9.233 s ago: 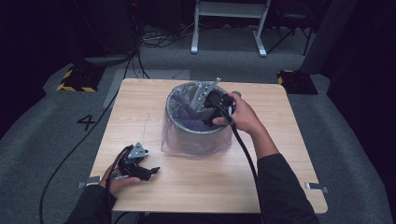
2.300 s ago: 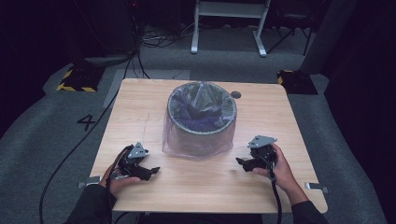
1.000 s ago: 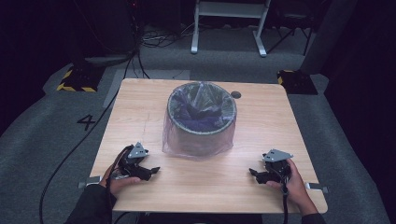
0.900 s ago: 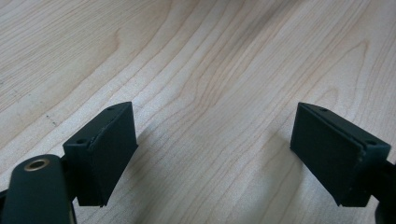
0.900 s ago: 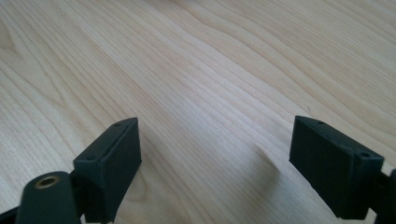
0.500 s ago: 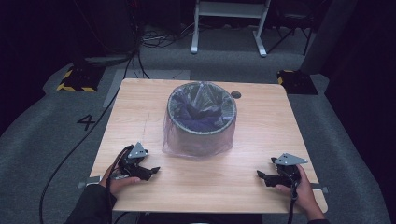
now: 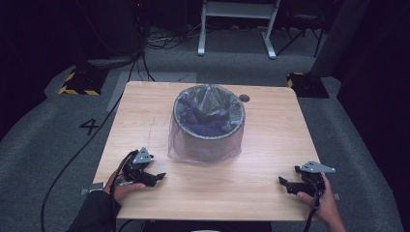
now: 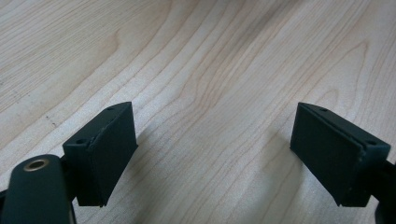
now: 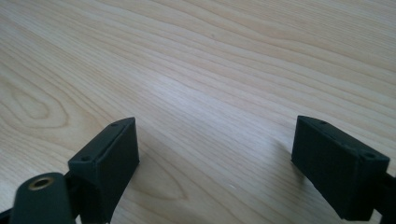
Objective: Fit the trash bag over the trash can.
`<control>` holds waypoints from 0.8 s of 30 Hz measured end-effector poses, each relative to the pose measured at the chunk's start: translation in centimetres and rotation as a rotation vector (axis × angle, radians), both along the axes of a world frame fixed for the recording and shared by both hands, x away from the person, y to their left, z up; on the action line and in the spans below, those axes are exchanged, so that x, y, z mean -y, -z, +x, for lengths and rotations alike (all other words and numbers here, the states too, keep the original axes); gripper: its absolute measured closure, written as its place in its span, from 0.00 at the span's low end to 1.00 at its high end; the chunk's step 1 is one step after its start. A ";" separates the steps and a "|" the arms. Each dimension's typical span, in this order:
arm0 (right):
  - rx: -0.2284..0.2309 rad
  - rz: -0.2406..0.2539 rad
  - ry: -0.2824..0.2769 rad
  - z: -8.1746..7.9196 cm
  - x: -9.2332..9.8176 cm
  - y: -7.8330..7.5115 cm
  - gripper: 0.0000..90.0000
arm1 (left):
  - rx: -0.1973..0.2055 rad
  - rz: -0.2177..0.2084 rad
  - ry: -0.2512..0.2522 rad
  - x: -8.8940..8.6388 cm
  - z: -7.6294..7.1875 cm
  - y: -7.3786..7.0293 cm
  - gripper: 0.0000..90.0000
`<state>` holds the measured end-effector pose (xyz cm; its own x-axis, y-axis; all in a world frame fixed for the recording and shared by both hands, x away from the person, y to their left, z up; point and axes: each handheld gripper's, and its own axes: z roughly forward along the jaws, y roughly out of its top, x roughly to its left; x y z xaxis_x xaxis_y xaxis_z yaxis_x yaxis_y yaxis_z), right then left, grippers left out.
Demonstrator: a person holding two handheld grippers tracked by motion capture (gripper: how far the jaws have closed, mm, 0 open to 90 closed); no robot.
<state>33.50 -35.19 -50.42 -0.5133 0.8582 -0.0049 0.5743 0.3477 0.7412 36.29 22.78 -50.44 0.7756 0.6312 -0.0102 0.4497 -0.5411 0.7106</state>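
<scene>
On the table (image 7: 270, 164), at its near edge, we rest both claws on bare wood, well apart from each other. Our left claw (image 7: 157, 176) sits by the near left corner, jaws pointing toward the right claw; in the left gripper view (image 8: 212, 158) its jaws stand wide apart with nothing but wood grain between them. Our right claw (image 7: 285, 183) lies by the near right corner, jaws pointing toward the left one, and in the right gripper view (image 9: 215, 161) its jaws are likewise spread wide and hold nothing. A hand (image 7: 123, 186) wraps the left claw from behind, and the other hand (image 7: 326, 203) grips the right one, a cable trailing down from it.

Beyond and between the two claws stands the bin (image 7: 209, 123), upright near the table's middle, nearer to the left claw than to the right and touched by neither. A thin clear bag (image 7: 227, 145) lines it and hangs down over its outer wall to the tabletop, bunched dark inside the rim.
</scene>
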 end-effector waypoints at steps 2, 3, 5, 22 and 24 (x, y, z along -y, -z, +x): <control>-0.002 -0.001 0.008 -0.1 0.3 0.0 0.16 | 0.000 0.000 0.000 0.0 0.0 0.0 0.15; -0.002 0.000 0.012 -0.1 0.4 0.0 0.16 | 0.000 0.000 -0.001 0.0 0.0 0.0 0.15; -0.003 -0.001 0.016 -0.1 0.7 0.0 0.16 | 0.000 0.000 -0.002 0.0 0.0 0.0 0.15; -0.003 -0.001 0.029 -0.1 0.9 0.0 0.16 | 0.000 -0.001 0.001 0.0 0.0 0.0 0.15; -0.002 0.000 0.030 -0.1 0.9 0.0 0.16 | 0.001 -0.002 0.002 0.0 0.0 0.0 0.15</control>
<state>33.36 -36.05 -50.41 -0.4874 0.8732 -0.0040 0.5862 0.3305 0.7397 36.33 22.75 -50.46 0.7766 0.6299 -0.0106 0.4483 -0.5406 0.7119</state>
